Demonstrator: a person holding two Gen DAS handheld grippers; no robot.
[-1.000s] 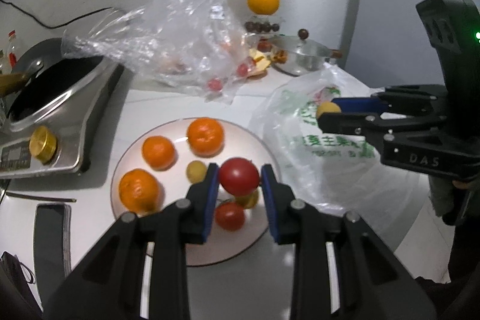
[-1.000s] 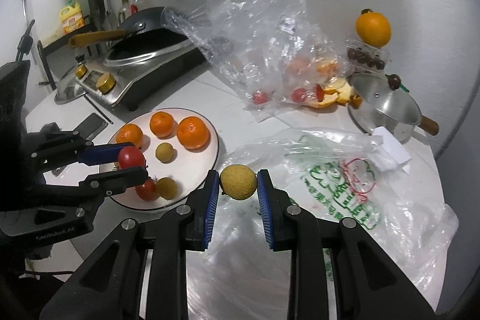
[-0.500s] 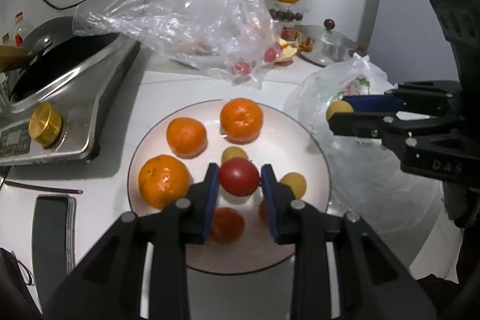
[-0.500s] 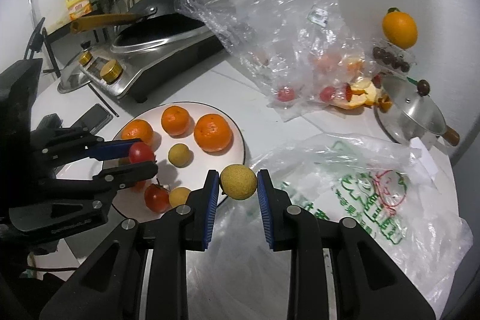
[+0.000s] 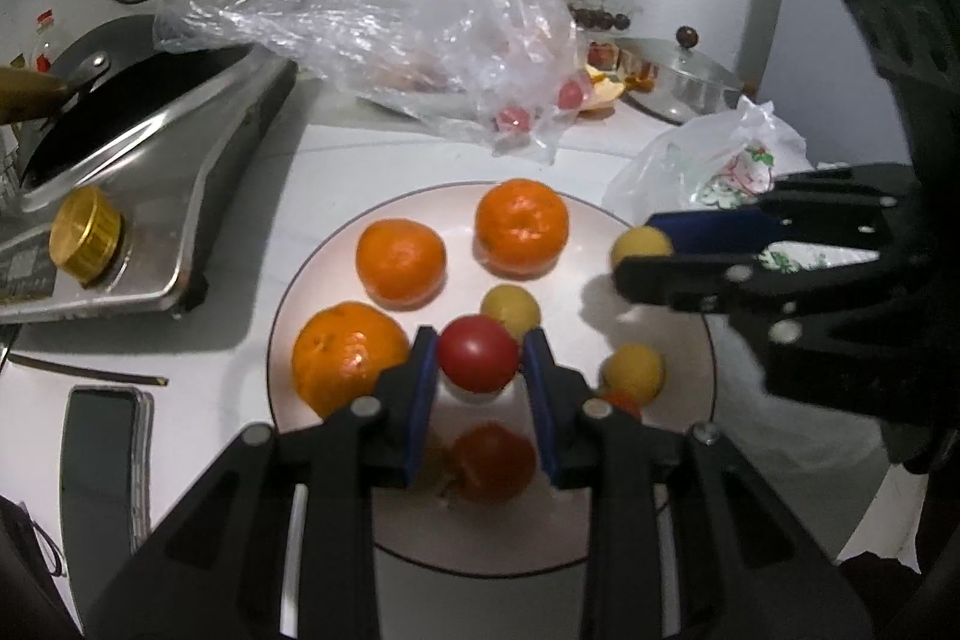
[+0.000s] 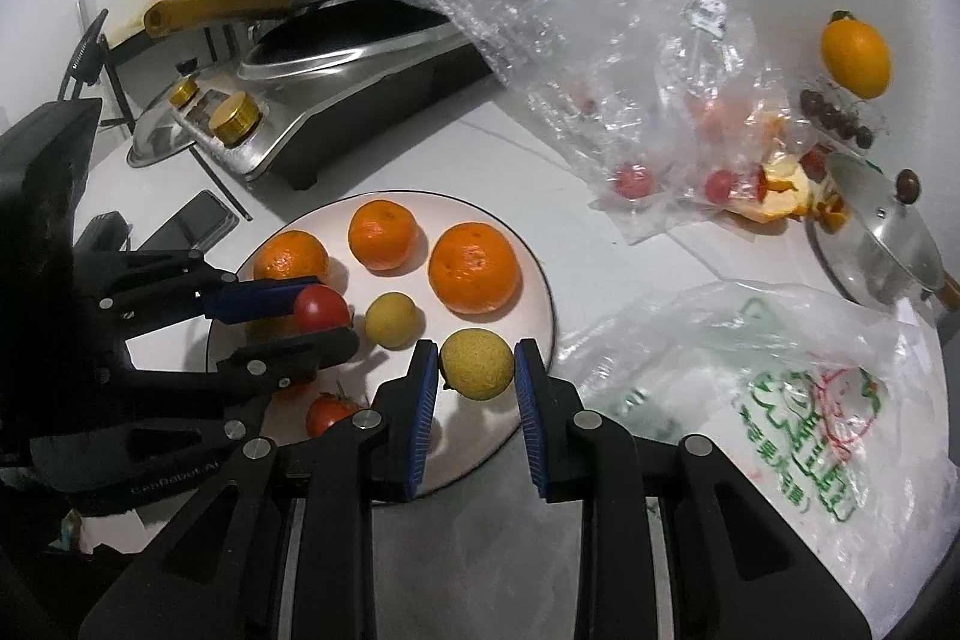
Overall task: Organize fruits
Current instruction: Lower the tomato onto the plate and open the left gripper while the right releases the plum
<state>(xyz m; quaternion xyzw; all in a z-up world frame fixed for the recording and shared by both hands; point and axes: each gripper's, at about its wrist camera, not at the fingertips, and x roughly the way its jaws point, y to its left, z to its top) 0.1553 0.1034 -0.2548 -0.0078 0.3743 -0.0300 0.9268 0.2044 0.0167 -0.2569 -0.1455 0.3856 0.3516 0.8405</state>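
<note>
A white plate [image 5: 336, 280] [image 6: 534, 274] holds three oranges [image 5: 401, 258], small yellow fruits [image 5: 511, 307] and a red tomato [image 5: 493, 462]. My left gripper [image 5: 478, 353] is shut on a red tomato [image 5: 478, 352] and holds it just above the plate's middle; it also shows in the right wrist view [image 6: 321, 308]. My right gripper [image 6: 477, 364] is shut on a small yellow fruit [image 6: 477, 363] over the plate's right edge; it also shows in the left wrist view [image 5: 641, 244].
A clear plastic bag [image 6: 630, 58] with small tomatoes lies behind the plate. A printed white bag [image 6: 780, 388] lies to the right. A stove with a pan [image 6: 336, 52] stands at the left, a phone [image 5: 99, 454] in front of it. A pot lid [image 6: 882, 244] and an orange [image 6: 855, 52] sit far right.
Both grippers have moved forward and down over the plate with their fruit. The right gripper came in from above the printed bag to the plate's right edge.
</note>
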